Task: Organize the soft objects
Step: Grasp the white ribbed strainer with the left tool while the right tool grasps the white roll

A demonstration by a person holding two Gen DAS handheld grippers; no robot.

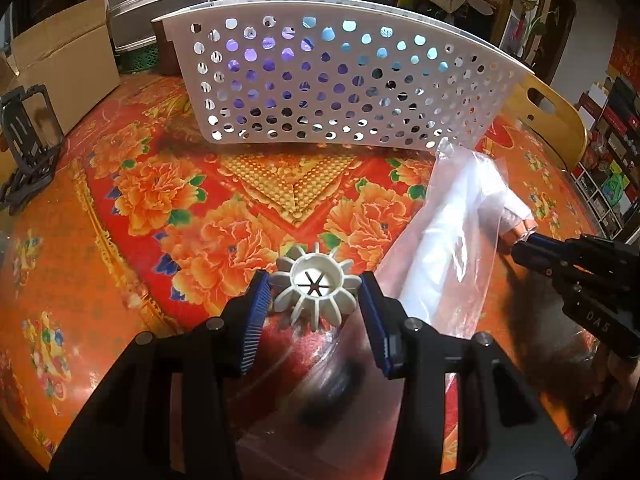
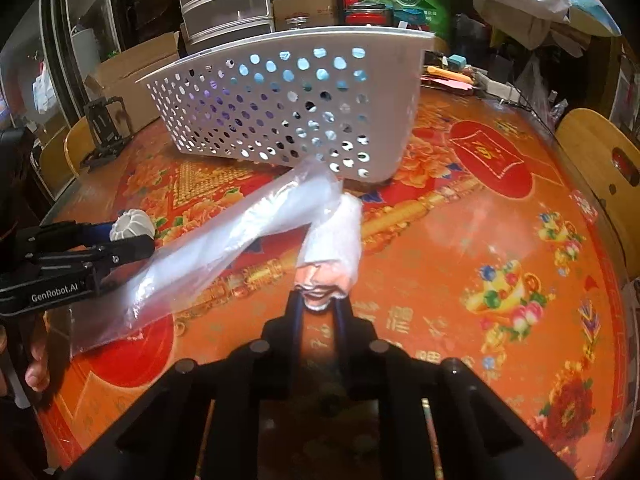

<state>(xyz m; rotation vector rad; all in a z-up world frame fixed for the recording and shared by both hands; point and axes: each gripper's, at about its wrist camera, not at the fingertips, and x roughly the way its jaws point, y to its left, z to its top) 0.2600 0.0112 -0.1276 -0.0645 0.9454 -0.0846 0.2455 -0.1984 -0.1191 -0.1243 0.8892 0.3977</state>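
My left gripper (image 1: 315,292) is shut on a cream ribbed flower-shaped soft piece (image 1: 316,286), held just above the table; it also shows in the right wrist view (image 2: 132,225). My right gripper (image 2: 318,304) is shut on a white soft bundle (image 2: 334,236) wrapped in a clear plastic bag (image 2: 224,248), which trails to the left. In the left wrist view the bag (image 1: 452,240) hangs at the right, with the right gripper (image 1: 520,238) pinching its end. A white perforated basket (image 1: 340,80) stands behind both, also in the right wrist view (image 2: 288,108).
The table carries a red and orange floral cloth (image 1: 180,200). A black frame stand (image 1: 28,140) sits at the left edge. Cardboard boxes (image 1: 64,56) and plastic drawers (image 2: 224,0) stand behind the basket. Wooden chair backs (image 2: 600,160) rise at the table's right edge.
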